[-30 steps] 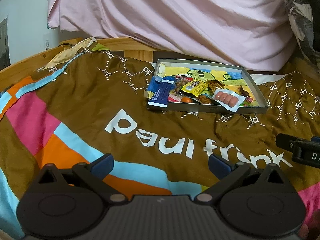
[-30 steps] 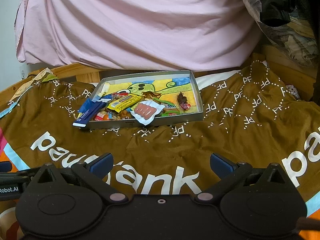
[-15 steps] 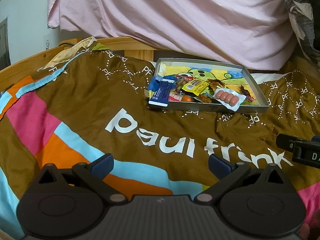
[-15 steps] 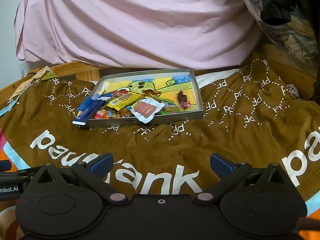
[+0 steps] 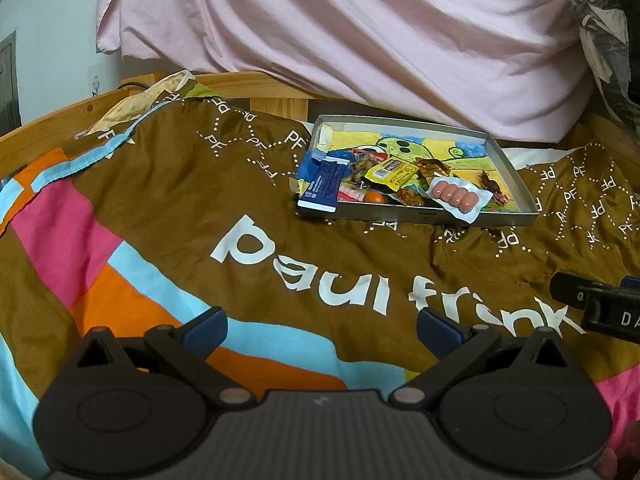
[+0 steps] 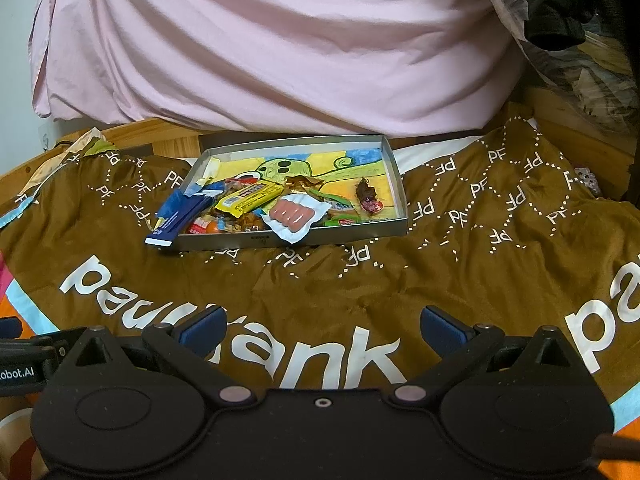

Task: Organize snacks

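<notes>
A shallow metal tray (image 5: 516,168) (image 6: 394,168) with a cartoon picture inside lies on a brown printed blanket. Its left half holds several snacks: a dark blue packet (image 5: 322,186) (image 6: 176,220) hanging over the front left corner, a yellow bar (image 5: 388,172) (image 6: 250,196), a clear pack of pink sausages (image 5: 456,198) (image 6: 292,214) draped on the front rim, and an orange sweet (image 5: 376,198). A dark wrapped sweet (image 6: 368,198) sits alone at the right. My left gripper (image 5: 322,326) and right gripper (image 6: 322,322) both stand open and empty, well short of the tray.
A pink bedsheet (image 5: 360,32) hangs behind the tray over a wooden bed frame (image 5: 260,84). The blanket (image 6: 480,260) spreads wide on both sides. The right gripper's side shows at the right edge of the left wrist view (image 5: 600,312). Dark clutter (image 6: 560,8) fills the far right.
The tray has drifted slightly upward and away in both views; both grippers stay open and empty.
</notes>
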Demonstrator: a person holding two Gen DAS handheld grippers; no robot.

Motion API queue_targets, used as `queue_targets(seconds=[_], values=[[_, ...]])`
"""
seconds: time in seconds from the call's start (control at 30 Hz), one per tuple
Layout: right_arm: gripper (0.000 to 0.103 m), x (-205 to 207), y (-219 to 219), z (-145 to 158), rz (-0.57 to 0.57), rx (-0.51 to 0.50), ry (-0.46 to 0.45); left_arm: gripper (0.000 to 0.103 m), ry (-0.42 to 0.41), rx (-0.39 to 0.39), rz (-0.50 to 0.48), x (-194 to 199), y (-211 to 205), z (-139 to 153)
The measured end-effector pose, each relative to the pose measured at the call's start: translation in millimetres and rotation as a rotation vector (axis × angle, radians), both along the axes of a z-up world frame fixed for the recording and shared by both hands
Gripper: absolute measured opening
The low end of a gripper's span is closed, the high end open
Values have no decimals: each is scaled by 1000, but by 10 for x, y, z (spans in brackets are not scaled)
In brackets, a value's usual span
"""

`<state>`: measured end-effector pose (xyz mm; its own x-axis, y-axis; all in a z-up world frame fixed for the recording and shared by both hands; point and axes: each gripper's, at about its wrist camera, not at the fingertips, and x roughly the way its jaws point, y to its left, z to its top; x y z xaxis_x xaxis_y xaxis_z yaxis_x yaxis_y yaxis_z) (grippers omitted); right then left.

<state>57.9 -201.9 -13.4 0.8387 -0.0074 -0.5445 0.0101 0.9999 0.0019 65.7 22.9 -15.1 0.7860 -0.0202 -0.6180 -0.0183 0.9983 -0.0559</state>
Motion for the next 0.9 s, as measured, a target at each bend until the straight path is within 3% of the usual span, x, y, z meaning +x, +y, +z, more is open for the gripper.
queue_targets(seconds=[0.9], values=[[102, 9, 12, -6, 2, -2, 3, 103, -15, -13, -16, -47, -24, 48]])
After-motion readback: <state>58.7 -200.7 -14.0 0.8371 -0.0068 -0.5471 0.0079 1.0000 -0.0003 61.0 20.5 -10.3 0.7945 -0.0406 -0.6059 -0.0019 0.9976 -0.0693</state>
